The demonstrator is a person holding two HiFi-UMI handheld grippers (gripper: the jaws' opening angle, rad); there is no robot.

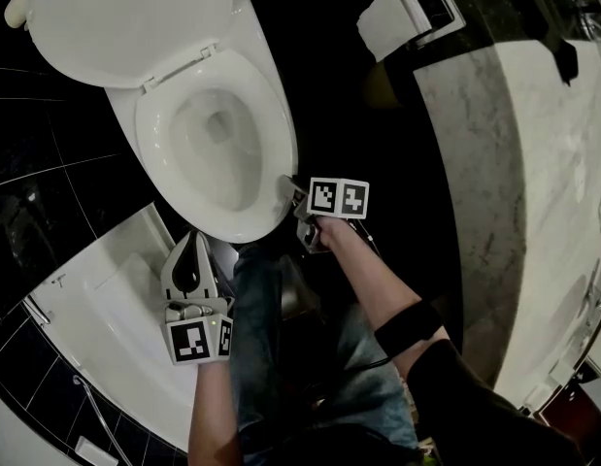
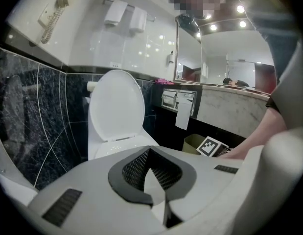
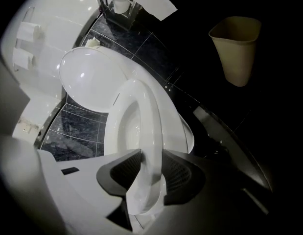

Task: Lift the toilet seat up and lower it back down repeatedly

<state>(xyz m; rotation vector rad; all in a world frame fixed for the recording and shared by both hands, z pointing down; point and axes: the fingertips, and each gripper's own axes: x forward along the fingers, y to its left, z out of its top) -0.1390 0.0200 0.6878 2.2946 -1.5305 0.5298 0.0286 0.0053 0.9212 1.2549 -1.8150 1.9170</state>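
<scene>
Head view, toilet at 11 o'clock. The bowl holds water pooled at its bottom. The toilet seat lies lowered over the bowl, and the lid stands raised behind it. The right gripper pinches the seat's front edge at about the seat's 5 o'clock, one pad on each side of the rim. The left gripper, at 7 o'clock, has its tips pressed together on nothing and hangs apart from the toilet. A beige waste bin stands at 1 o'clock in the right gripper view (contents not visible). Paper hangs at 1 o'clock beside a marble counter. The person's leg stands between the grippers.
</scene>
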